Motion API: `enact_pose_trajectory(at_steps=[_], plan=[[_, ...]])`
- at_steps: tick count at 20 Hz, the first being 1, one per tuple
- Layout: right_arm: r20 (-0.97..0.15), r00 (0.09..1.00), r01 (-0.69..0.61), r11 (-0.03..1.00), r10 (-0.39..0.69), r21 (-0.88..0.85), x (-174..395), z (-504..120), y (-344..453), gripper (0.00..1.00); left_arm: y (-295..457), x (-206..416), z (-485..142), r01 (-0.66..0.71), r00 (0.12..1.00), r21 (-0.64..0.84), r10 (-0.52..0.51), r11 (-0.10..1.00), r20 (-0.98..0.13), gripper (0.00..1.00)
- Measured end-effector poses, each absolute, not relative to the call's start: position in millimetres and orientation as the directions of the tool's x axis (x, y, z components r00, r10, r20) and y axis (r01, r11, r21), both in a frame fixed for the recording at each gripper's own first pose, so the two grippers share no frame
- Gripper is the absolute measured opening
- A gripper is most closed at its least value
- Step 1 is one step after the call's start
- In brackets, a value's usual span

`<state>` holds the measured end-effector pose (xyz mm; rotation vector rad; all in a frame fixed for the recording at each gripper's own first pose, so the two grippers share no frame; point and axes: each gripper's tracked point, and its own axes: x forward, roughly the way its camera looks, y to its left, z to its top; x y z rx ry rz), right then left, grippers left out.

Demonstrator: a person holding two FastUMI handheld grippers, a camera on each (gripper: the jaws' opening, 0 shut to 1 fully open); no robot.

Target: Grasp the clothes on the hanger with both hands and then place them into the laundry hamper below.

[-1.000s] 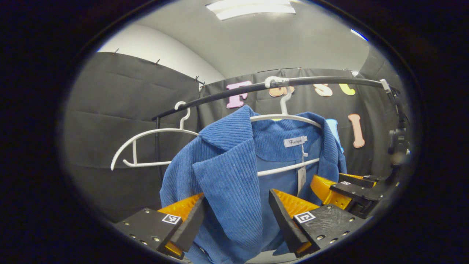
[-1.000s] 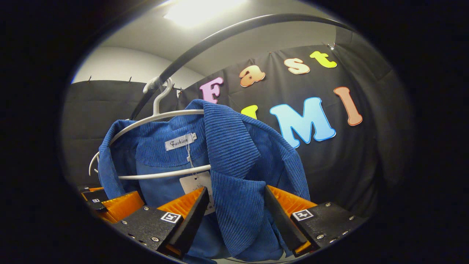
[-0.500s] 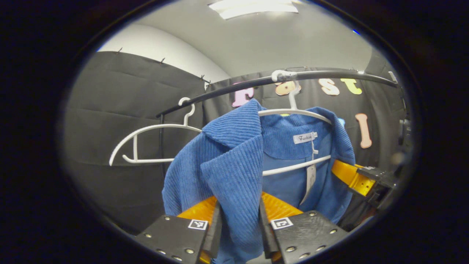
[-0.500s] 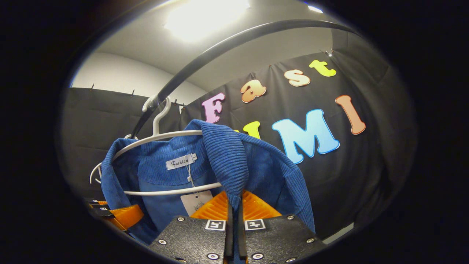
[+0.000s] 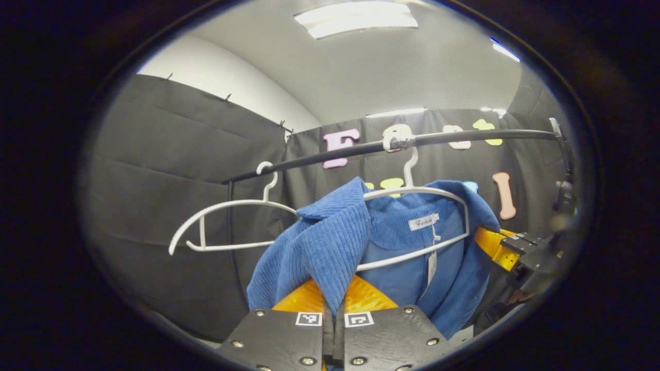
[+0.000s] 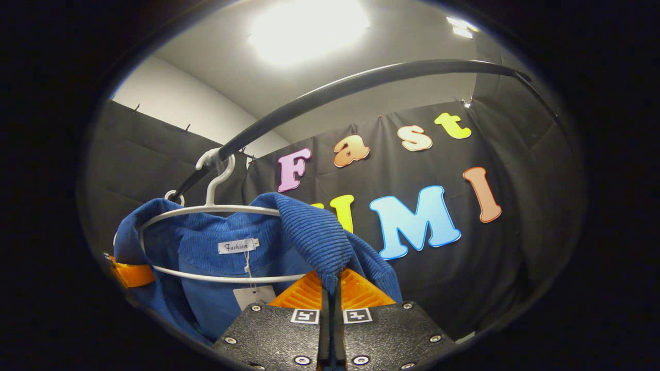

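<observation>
Both grippers | left gripper (image 5: 333, 314), right gripper (image 6: 330, 304) | fingers pinching jacket (image 5: 330, 242) lapels

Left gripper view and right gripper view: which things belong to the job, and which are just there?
Job:
blue corduroy jacket
its white hanger
left gripper, shut on a lapel
right gripper, shut on the other lapel

Just there:
empty white hanger
black rail
paper tag

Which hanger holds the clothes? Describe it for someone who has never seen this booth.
Find the black rail across the booth. Two white hangers hook over it. The right one carries a blue corduroy jacket with a neck label; its neighbour hangs bare.
</observation>
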<state>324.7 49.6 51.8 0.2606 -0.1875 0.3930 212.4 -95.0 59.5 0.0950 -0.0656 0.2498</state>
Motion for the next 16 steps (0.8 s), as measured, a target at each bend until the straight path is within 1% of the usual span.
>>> enact_pose_trajectory(at_steps=[1, 2, 3, 6, 8, 11, 16], plan=[[0.243, 0.91, -0.389, 0.896, 0.337, 0.214, 329, 57, 43, 0.02, -92, 210, 67, -0.259, 0.964, 0.082, 0.251, 0.963, 0.091, 0.05], [0.253, 0.911, -0.381, 0.9, 0.326, 0.212, 333, 61, 38, 0.02, -91, 208, 70, -0.254, 0.964, 0.066, 0.247, 0.965, 0.098, 0.01], [0.263, 0.911, -0.375, 0.903, 0.317, 0.21, 335, 65, 34, 0.02, -88, 207, 73, -0.257, 0.963, 0.051, 0.252, 0.965, 0.099, 0.06], [0.303, 0.905, -0.362, 0.914, 0.297, 0.183, 341, 80, 23, 0.02, -70, 199, 83, -0.281, 0.955, 0.048, 0.275, 0.958, 0.111, 0.05], [0.327, 0.901, -0.351, 0.922, 0.284, 0.165, 349, 88, 18, 0.02, -61, 199, 93, -0.28, 0.955, 0.049, 0.273, 0.959, 0.12, 0.05], [0.324, 0.905, -0.339, 0.928, 0.277, 0.153, 365, 90, 14, 0.02, -49, 202, 109, -0.277, 0.954, 0.055, 0.268, 0.959, 0.133, 0.05], [0.298, 0.91, -0.335, 0.934, 0.287, 0.124, 379, 82, 18, 0.02, -38, 205, 131, -0.231, 0.967, 0.062, 0.221, 0.971, 0.13, 0.05]])
